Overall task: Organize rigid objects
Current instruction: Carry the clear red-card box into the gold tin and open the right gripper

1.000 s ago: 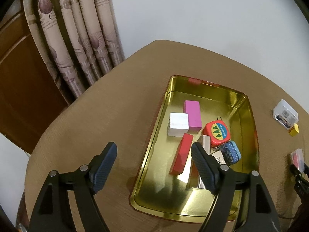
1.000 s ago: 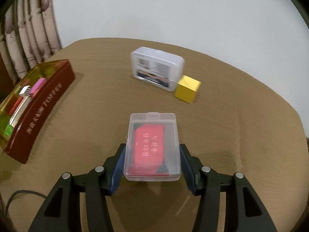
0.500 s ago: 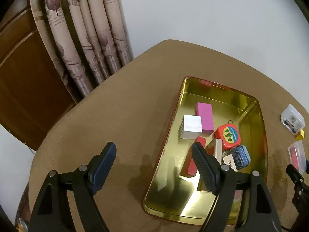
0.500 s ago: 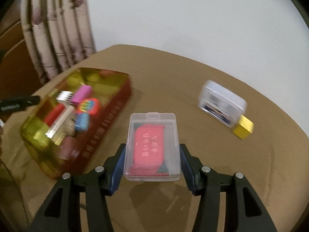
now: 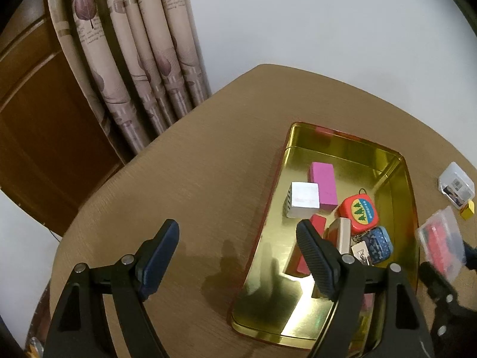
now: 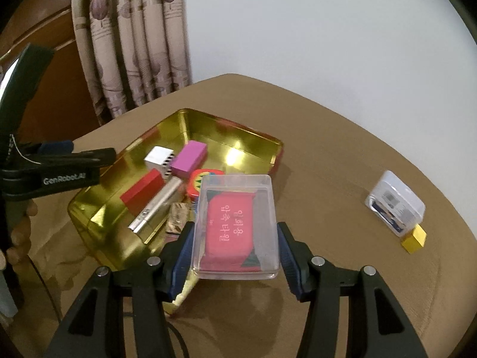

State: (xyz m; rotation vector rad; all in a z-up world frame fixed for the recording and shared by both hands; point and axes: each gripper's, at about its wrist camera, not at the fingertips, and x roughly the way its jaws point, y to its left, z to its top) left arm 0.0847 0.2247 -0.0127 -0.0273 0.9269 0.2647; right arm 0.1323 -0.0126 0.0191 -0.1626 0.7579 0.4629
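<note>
Clear rigid plastic case with red insert point(image 6: 237, 223) clamped by long sides in right gripper point(image 6: 235, 249), above gold rectangular tin point(image 6: 190, 122). Probably light, slick-walled. Left gripper point(image 5: 235, 256) spread, empty.

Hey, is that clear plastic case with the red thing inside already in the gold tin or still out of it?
Out. The right gripper holds the clear case in the air by the gold tin's near edge.
</note>
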